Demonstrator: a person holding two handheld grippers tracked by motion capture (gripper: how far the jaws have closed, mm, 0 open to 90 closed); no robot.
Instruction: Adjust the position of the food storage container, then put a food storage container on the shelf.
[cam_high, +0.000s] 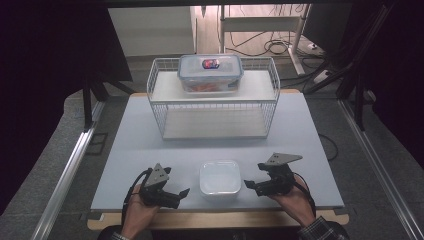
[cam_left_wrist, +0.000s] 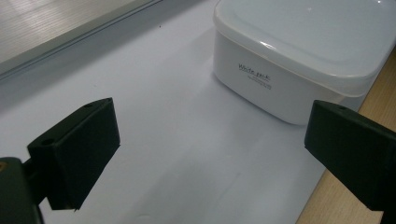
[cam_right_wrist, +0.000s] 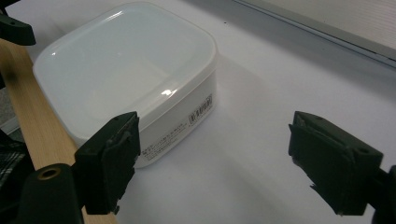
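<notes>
A white lidded plastic box (cam_high: 220, 179) sits near the table's front edge, between my two grippers. My left gripper (cam_high: 183, 193) is just left of it, open and empty; in the left gripper view the box (cam_left_wrist: 303, 51) lies ahead to the right of the spread jaws, with small print on its side. My right gripper (cam_high: 248, 184) is just right of the box, open and empty. In the right gripper view the box (cam_right_wrist: 126, 70) lies ahead on the left, past one jaw. Neither gripper touches it.
A white wire rack (cam_high: 214, 100) stands at the back of the white table (cam_high: 130, 145). On its upper shelf rests a clear lidded container (cam_high: 210, 73) with a blue rim and orange contents. A wooden strip (cam_high: 220, 218) runs along the table's front edge.
</notes>
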